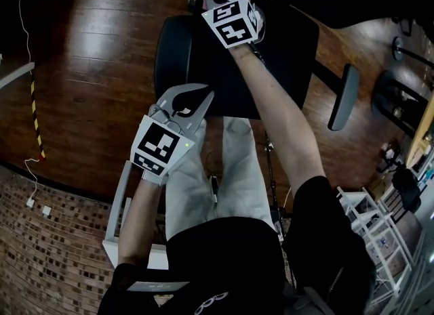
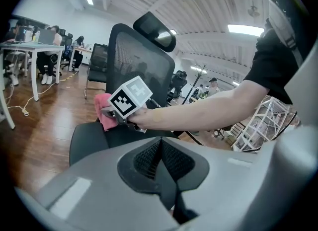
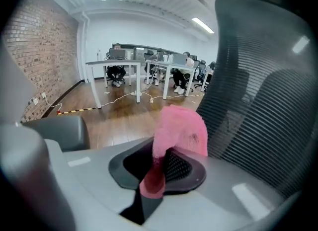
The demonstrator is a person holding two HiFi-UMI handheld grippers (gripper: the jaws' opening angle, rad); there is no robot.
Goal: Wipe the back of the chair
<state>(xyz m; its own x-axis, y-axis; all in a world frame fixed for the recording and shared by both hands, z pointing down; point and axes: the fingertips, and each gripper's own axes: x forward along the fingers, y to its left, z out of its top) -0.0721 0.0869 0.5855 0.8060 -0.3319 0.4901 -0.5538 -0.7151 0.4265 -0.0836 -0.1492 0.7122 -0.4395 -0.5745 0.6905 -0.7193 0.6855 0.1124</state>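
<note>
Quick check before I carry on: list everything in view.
Office chair: one, black, mesh back, straight ahead.
Cloth: one, pink, beside the mesh back, in the right claw.
Floor: brown wood, all around.
Desks: several, white, far across the room.
Wire rack: one, white, at right.
Striped tape: one, yellow-black, on the floor at left.
Left claw: one, grey, shut and empty, near the seat's front edge.
Right claw: one, grey, shut on the cloth.
Forearms: two, bare, behind the claws.

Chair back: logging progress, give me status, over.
Right claw shut on pink cloth, beside mesh chair back; contact unclear. Left claw shut, empty. Nothing blocking.
</note>
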